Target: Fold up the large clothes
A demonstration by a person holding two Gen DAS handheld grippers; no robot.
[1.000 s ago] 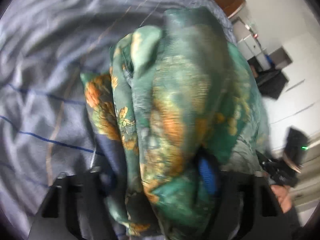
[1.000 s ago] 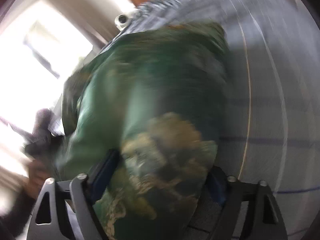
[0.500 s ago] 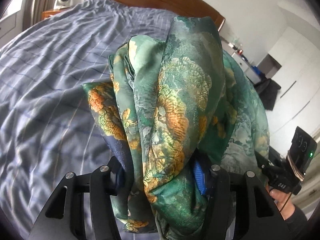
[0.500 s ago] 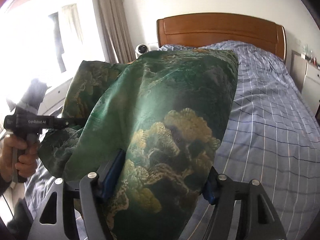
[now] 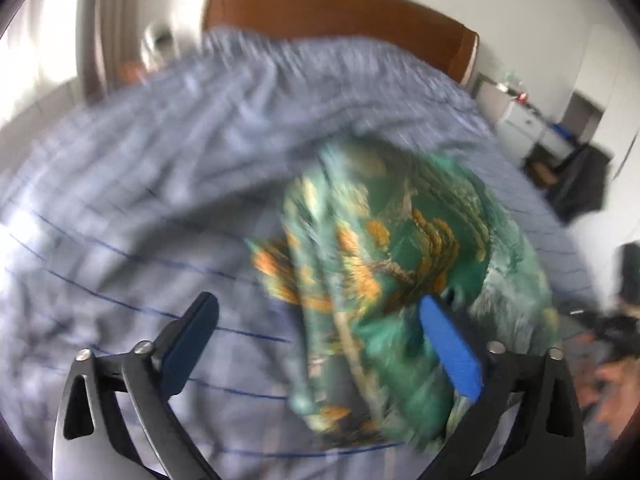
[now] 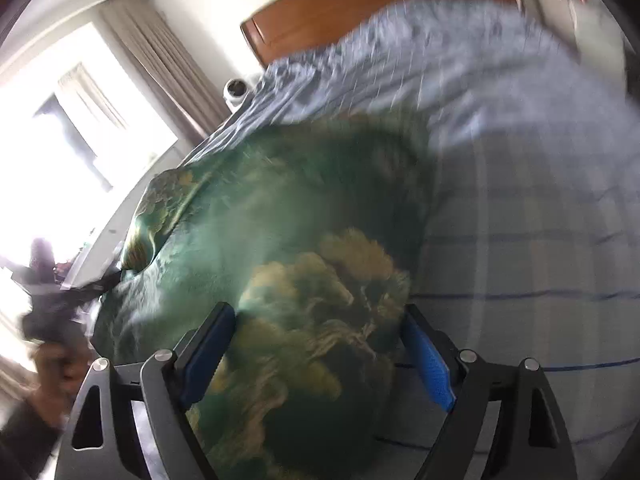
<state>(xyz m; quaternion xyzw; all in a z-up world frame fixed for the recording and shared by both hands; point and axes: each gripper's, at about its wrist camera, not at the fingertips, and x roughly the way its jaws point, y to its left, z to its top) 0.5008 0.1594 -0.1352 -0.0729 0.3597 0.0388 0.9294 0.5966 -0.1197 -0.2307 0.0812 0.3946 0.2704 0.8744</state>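
Both views blurred; window (image 6: 80, 128) only in right wrist view

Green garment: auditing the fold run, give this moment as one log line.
left gripper: open, just widened | right gripper: open, widening | green garment: on bed

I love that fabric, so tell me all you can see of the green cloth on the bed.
The green cloth looks silky and shiny, printed with orange and gold tree-like patterns. It is bunched in thick folds on the blue checked bedsheet. Both pictures are blurred. It lies between the fingers of each tool, left tool and right tool; both have just been opening and no longer pinch it.
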